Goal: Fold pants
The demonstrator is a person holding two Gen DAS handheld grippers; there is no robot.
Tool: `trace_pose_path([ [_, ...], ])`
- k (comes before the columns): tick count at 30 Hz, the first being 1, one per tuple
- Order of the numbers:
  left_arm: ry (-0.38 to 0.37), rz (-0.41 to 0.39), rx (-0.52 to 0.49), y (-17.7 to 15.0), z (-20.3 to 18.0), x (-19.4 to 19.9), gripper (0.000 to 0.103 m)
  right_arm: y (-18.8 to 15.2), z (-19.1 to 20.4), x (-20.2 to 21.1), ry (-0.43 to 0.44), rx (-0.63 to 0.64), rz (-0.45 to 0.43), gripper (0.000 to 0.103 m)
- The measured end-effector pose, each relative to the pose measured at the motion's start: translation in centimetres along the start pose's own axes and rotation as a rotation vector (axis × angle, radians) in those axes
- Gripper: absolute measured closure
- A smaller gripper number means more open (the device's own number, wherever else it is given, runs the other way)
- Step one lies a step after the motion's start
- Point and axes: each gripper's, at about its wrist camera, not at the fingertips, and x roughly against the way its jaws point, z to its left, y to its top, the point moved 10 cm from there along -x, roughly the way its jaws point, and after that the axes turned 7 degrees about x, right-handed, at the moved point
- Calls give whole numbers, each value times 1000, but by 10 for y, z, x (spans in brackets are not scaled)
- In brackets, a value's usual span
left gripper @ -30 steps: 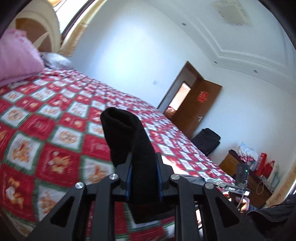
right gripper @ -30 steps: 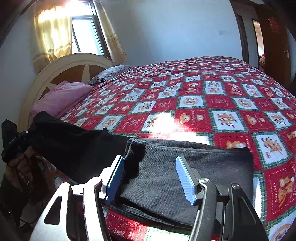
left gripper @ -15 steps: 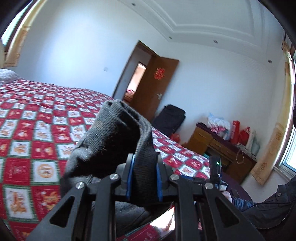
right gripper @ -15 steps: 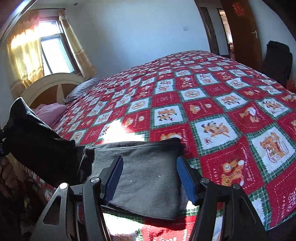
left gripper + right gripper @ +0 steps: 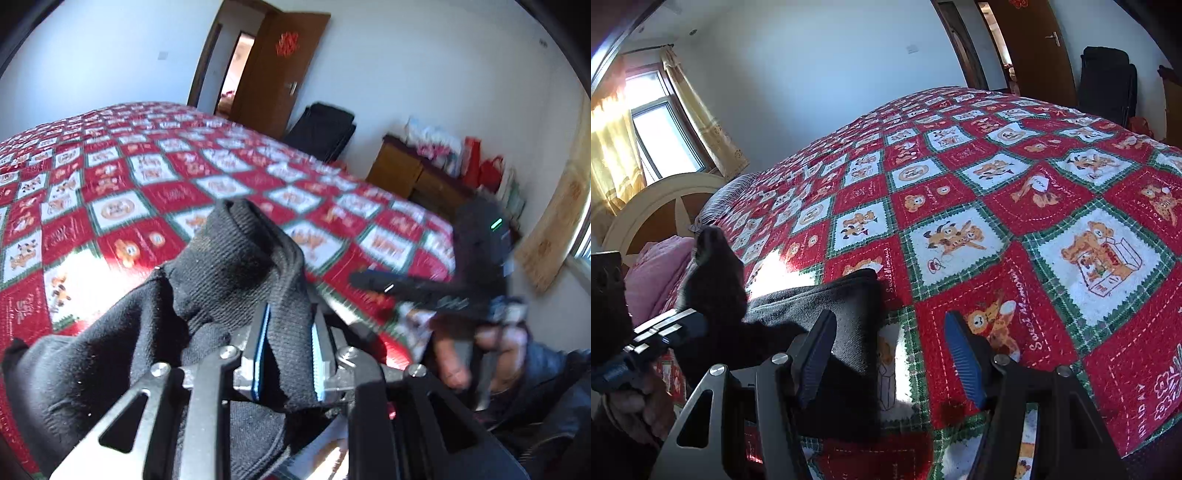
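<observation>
Bed [image 5: 1015,177] covered edge to edge by a quilt [image 5: 960,236] of red and white squares with green borders; white squares carry bear cartoons, red ones script. Cream arched headboard [image 5: 657,206] at the far end. Pink bedding [image 5: 653,273] and a grey striped pillow [image 5: 720,199] lie near it. Dark pants [image 5: 827,295] lie folded flat at the near edge, one end raised off the quilt. Sunlit patch [image 5: 775,273] beside them.
</observation>
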Motion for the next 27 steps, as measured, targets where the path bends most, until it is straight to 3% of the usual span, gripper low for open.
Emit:
trace_pose_path([
  [5, 21, 9, -43, -11, -8, -8, 78, 0, -3, -3, 24, -27, -5, 40],
  [7, 6, -17, -54, -10, -14, 2, 54, -2, -6, -5, 27, -42, -2, 40],
  [10, -1, -80, -88, -5, -20, 20, 42, -1, -6, -3, 31, -54, -6, 40],
  [13, 48, -134, -112, -4, -13, 40, 32, 3, 4, 2, 76, -49, -16, 40],
  [15, 88, -171, -88, -5, 3, 52, 27, 5, 20, 3, 138, -34, -5, 40],
  [20, 245, -201, 31, -20, 69, 68, 27, 0, 62, -1, 204, 39, 41, 40],
  [24, 293, -218, 133, -34, 105, 79, 25, -15, 81, -19, 160, 113, 115, 40],
  [26, 304, -232, 157, -36, 113, 82, 13, -25, 80, -30, 141, 123, 169, 41],
  [27, 320, -244, 165, -36, 117, 84, 10, -31, 81, -34, 144, 132, 193, 60],
])
